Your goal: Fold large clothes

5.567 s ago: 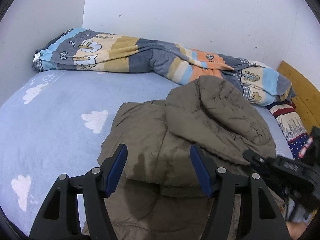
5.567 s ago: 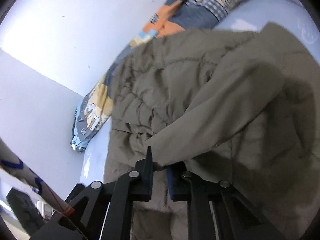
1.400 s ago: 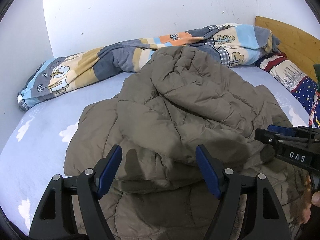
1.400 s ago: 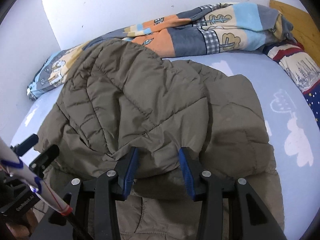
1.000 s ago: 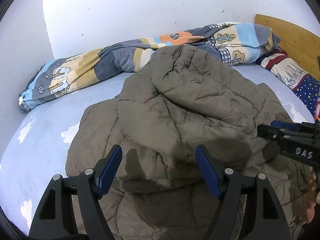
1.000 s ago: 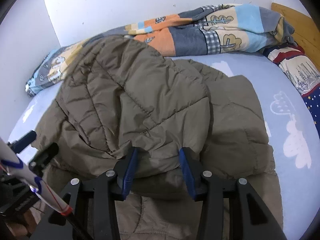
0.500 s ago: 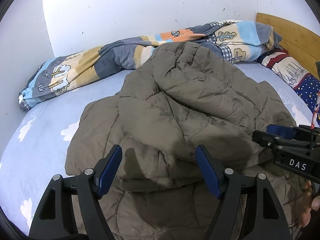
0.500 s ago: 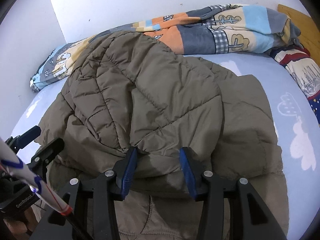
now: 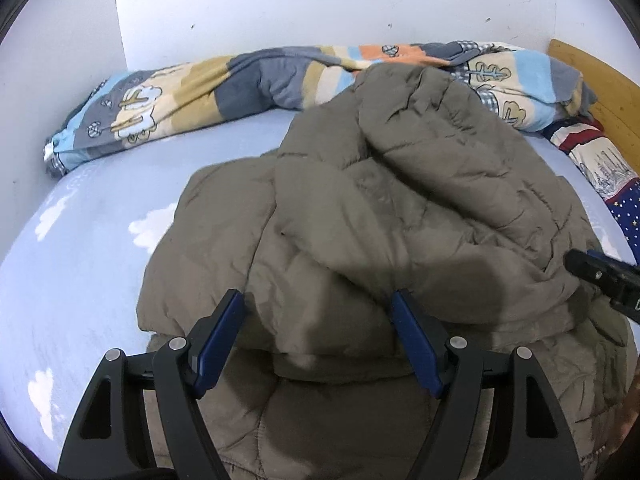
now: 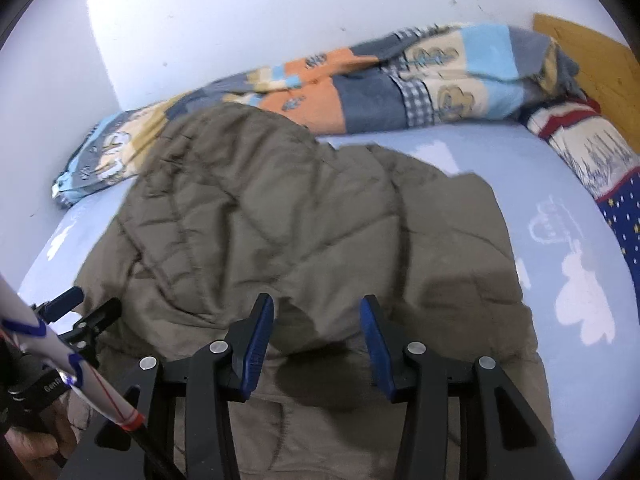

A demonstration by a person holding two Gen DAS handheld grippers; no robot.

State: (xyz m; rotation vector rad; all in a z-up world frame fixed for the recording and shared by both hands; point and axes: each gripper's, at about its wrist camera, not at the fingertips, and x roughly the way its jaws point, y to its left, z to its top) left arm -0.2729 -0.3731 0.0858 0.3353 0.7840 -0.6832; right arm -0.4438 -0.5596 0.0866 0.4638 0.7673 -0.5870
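Observation:
An olive quilted jacket (image 9: pixel 400 208) lies folded over itself on the pale blue bed sheet (image 9: pixel 80 260). My left gripper (image 9: pixel 316 308) hovers open over the near left fold edge, its blue pads on either side of the fabric without pressing it. My right gripper (image 10: pixel 317 306) is open too, over the jacket (image 10: pixel 280 220) near its front fold, with nothing pinched. Each gripper shows in the other's view: the right gripper (image 9: pixel 600 276) at the far right edge, the left gripper (image 10: pixel 76 312) at the lower left.
A striped patchwork blanket (image 9: pixel 240 84) is bunched along the white wall behind the jacket. A wooden headboard (image 9: pixel 600 80) and a star-patterned pillow (image 9: pixel 600 168) sit at the right. A white rod (image 10: pixel 60 364) crosses the lower left of the right wrist view, beside a hand (image 10: pixel 36 440).
The right gripper, shut on the jacket several seconds ago, now stands open. Over the last second the left gripper has shifted leftward, so the jacket sits further right in its view.

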